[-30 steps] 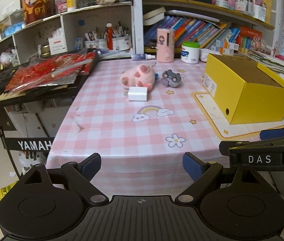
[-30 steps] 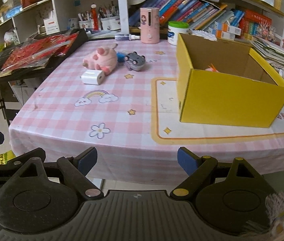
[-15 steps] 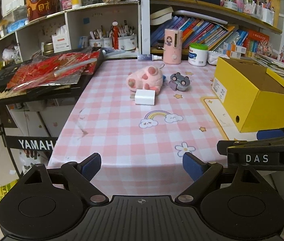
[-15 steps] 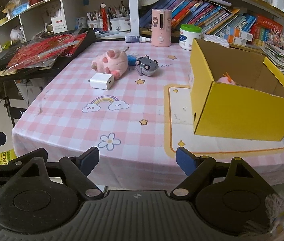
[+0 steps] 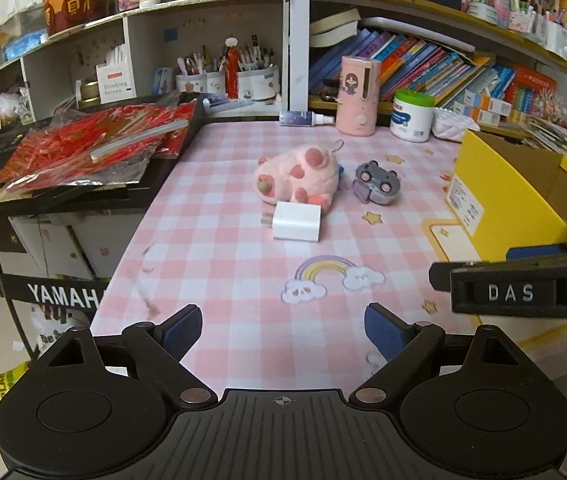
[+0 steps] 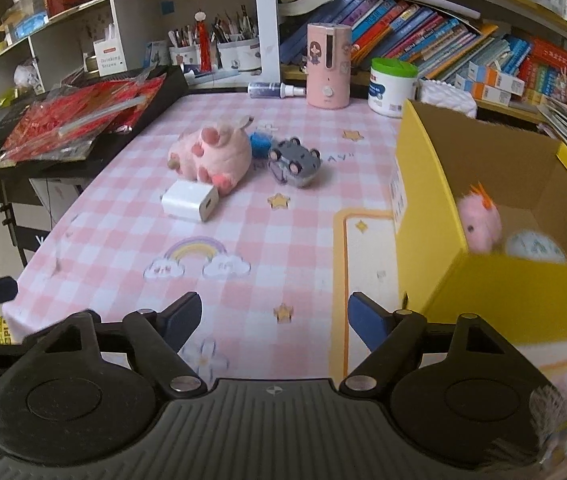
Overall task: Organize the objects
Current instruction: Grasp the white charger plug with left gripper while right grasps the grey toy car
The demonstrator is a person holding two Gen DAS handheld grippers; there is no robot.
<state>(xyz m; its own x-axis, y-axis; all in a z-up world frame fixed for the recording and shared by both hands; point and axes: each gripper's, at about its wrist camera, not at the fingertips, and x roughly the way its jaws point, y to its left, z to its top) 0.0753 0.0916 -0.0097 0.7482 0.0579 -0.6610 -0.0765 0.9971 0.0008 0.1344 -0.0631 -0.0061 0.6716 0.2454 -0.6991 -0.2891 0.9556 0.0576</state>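
A pink plush pig (image 5: pixel 298 174) (image 6: pixel 212 156), a white charger block (image 5: pixel 296 221) (image 6: pixel 190 201) and a grey toy car (image 5: pixel 377 182) (image 6: pixel 293 161) lie mid-table; a small blue thing (image 6: pixel 260 143) sits behind the pig. A yellow box (image 5: pixel 519 188) (image 6: pixel 495 280) stands at the right, holding a pink fluffy toy (image 6: pixel 478 222) and a pale ball (image 6: pixel 535 246). My left gripper (image 5: pixel 282 330) is open and empty over the table's near edge. My right gripper (image 6: pixel 274 320) is open and empty beside the box's near left corner.
A pink-checked tablecloth (image 5: pixel 223 248) covers the table. A pink dispenser (image 5: pixel 357 95), a white jar (image 5: pixel 411 116) and a spray bottle (image 5: pixel 305 118) stand at the back. A keyboard with red packets (image 5: pixel 95 148) is at the left. Bookshelves (image 5: pixel 443 64) are behind.
Both grippers have moved forward over the table; the toys and box appear nearer. The box's contents now show in the right wrist view. Both grippers stay open.
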